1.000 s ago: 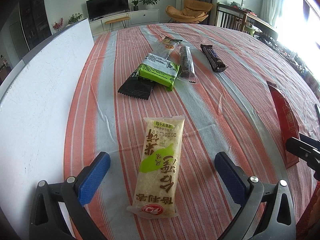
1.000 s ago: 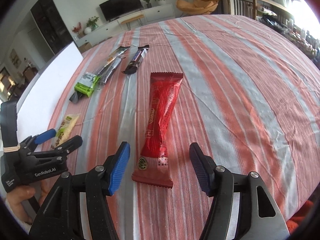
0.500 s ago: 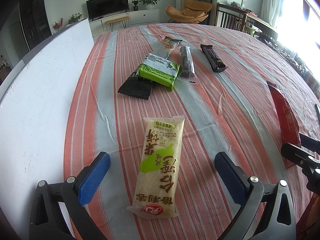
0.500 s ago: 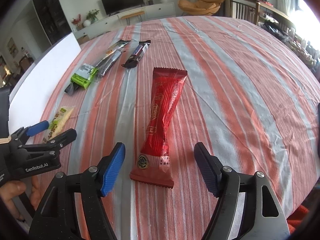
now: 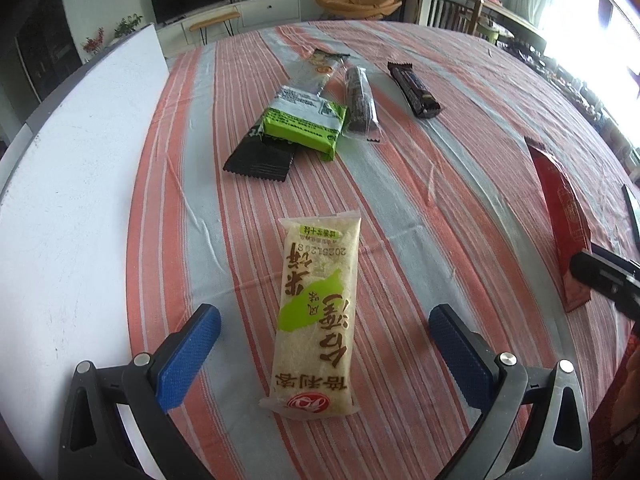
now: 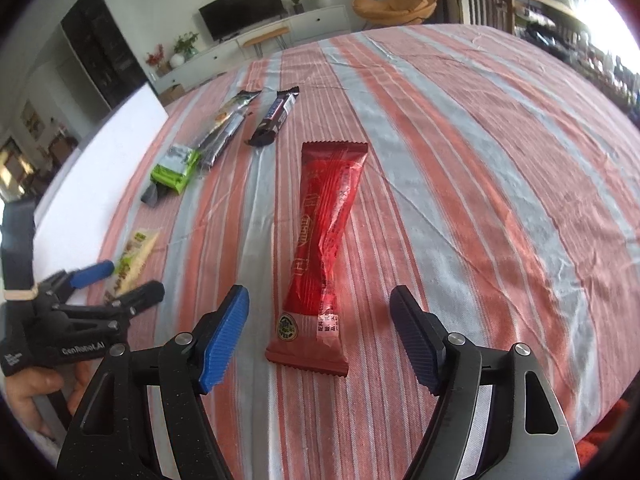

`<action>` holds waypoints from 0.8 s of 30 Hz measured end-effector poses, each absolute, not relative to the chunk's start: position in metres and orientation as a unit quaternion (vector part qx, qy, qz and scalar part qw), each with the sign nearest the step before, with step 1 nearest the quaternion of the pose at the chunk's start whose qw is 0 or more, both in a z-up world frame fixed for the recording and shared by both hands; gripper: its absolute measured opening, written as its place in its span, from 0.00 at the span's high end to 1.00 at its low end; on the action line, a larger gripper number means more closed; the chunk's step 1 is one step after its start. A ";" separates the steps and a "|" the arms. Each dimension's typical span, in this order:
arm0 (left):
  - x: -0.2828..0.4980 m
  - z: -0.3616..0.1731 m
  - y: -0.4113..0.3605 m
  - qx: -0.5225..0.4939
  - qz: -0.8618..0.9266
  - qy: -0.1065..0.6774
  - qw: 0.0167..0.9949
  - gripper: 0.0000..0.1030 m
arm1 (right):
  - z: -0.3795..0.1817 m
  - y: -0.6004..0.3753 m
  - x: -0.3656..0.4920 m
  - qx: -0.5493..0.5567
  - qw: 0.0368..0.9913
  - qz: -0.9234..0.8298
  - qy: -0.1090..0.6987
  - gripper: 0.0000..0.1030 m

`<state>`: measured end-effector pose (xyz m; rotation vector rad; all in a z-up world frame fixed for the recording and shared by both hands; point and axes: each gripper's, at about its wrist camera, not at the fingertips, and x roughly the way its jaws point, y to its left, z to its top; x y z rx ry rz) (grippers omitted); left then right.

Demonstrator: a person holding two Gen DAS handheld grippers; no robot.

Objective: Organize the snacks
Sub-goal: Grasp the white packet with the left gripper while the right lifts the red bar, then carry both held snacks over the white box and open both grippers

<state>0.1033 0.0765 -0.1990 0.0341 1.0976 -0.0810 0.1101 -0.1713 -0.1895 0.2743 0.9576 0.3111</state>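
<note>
right tool [image 6: 320, 332] has spread wide around the untouched red snack [image 6: 324, 240]; left tool [image 5: 324, 344] wide too.

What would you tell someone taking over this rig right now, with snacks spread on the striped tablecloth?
Left gripper: open, rice cracker pack lying between its fingers, untouched.
Right gripper: open, red snack bar between its fingers, not gripped.
Farther off on the tablecloth: green packet overlapping a black wrapper, a clear-wrapped dark bar, a dark chocolate bar.
Done: nothing gathered as far as the views show.
Left: pick up and sort all the snacks.
</note>
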 end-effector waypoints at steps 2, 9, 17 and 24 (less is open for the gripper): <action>0.101 -0.198 0.078 0.019 -0.043 0.529 0.847 0.04 | -0.192 -0.190 0.112 0.191 0.859 0.149 0.452 0.26; 0.090 -0.186 0.068 0.038 -0.059 0.506 0.860 0.67 | -0.178 -0.157 0.132 0.112 0.857 0.141 0.482 0.26; 0.076 -0.157 0.070 -0.001 -0.068 0.469 0.881 0.73 | -0.186 -0.128 0.137 0.024 0.843 0.102 0.528 0.82; 0.052 -0.092 0.099 -0.085 -0.095 0.414 0.902 0.73 | -0.149 -0.144 0.120 0.104 0.845 0.150 0.502 0.87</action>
